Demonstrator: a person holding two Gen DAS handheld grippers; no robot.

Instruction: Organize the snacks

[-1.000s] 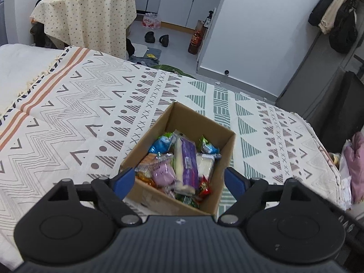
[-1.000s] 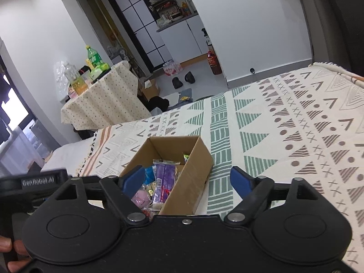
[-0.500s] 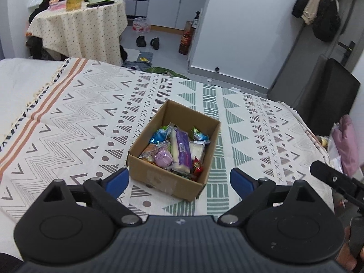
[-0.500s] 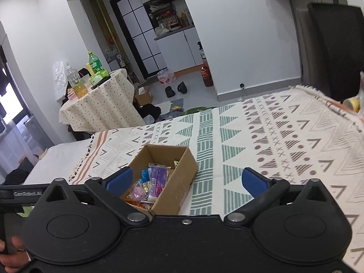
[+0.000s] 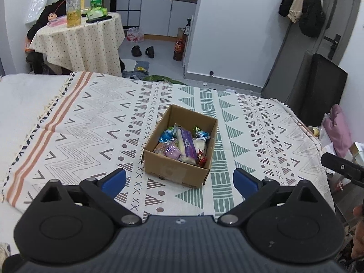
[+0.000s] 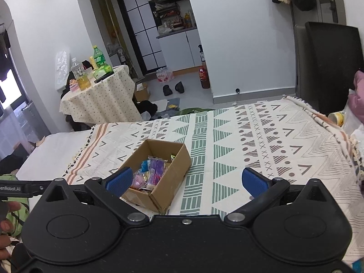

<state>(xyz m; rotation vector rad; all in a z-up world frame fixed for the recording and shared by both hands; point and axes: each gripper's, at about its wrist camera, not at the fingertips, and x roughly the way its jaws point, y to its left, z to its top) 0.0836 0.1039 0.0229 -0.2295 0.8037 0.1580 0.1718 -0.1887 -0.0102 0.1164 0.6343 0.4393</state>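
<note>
Cardboard, open-topped and brown, the box (image 5: 179, 150) sits on the patterned blanket (image 5: 79, 136) of the bed, near the middle of the left view and toward 7 o'clock from centre in the right view. Both cameras have pulled back from it over the last second: a second ago the carton filled the space between the left pads and its near wall was cut off by them, whereas now the whole box shows, with bare blanket between it and the blue tips. My reading is that the packing is finished and the person is retreating, since no loose wrapper lies on the blanket in either view.

Inside the box the snacks (image 5: 182, 143) are heaped rather than ranked. A long purple packet (image 5: 187, 144) lies lengthwise down the middle; a pale lilac pouch (image 5: 171, 152) sits at its 9 o'clock, a blue wrapper (image 5: 166, 135) at the far left, a green-and-blue one (image 5: 200, 133) at 1 o'clock, a white packet (image 5: 199, 144) to the right and something red (image 5: 201, 159) at the near right corner. Nothing stands above the rim.

The left hand-held gripper (image 5: 179, 183) is spread wide and carries nothing. The right hand-held gripper (image 6: 186, 179) is likewise wide and bare, hovering short of the box, with the carton showing just behind its left pad.
</note>
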